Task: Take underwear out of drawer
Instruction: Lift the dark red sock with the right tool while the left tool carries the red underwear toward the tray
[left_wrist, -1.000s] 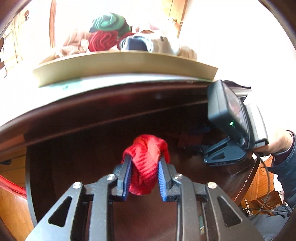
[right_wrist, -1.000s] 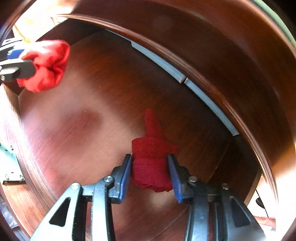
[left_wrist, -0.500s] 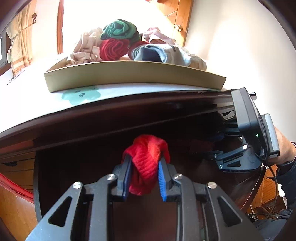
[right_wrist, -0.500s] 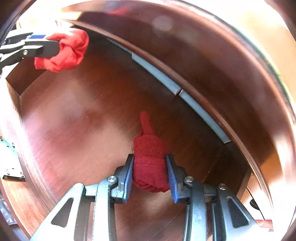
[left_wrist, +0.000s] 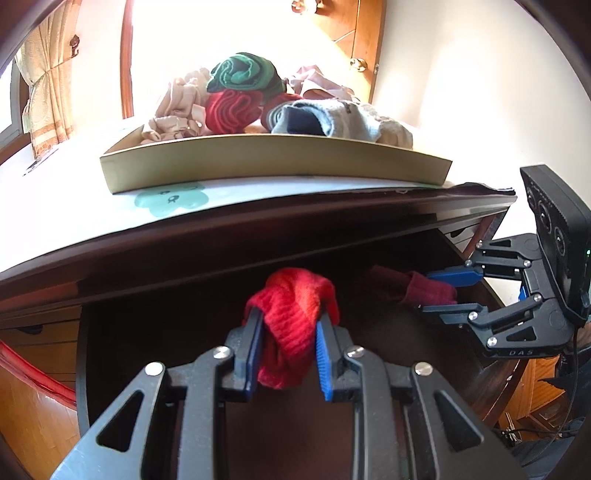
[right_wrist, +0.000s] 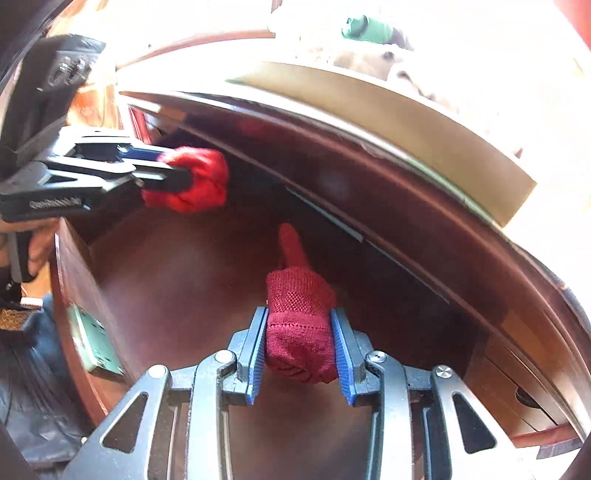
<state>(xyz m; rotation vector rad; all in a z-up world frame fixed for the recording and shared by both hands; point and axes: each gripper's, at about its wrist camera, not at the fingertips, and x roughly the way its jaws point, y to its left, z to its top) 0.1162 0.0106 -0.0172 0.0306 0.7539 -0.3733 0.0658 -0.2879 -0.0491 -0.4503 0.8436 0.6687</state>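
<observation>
Red rolled underwear sits pinched between left fingers.

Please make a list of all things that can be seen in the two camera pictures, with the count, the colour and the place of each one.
bright red roll: 1, bright red knit, between the left gripper's pads, above the open drawer.
dark red roll: 1, dark red knit, between the right gripper's pads, above the drawer floor.
drawer: 1, dark brown wood, open, below the top of the furniture.
tray: 1, olive-gold, on the white top above the drawer.
rolled clothes in the tray: several; green, red, beige, grey.
curtain: 1, cream, far left.
left gripper: 1, black with blue pads, shut on the bright red roll.
right gripper: 1, black with blue pads, shut on the dark red roll.
</observation>
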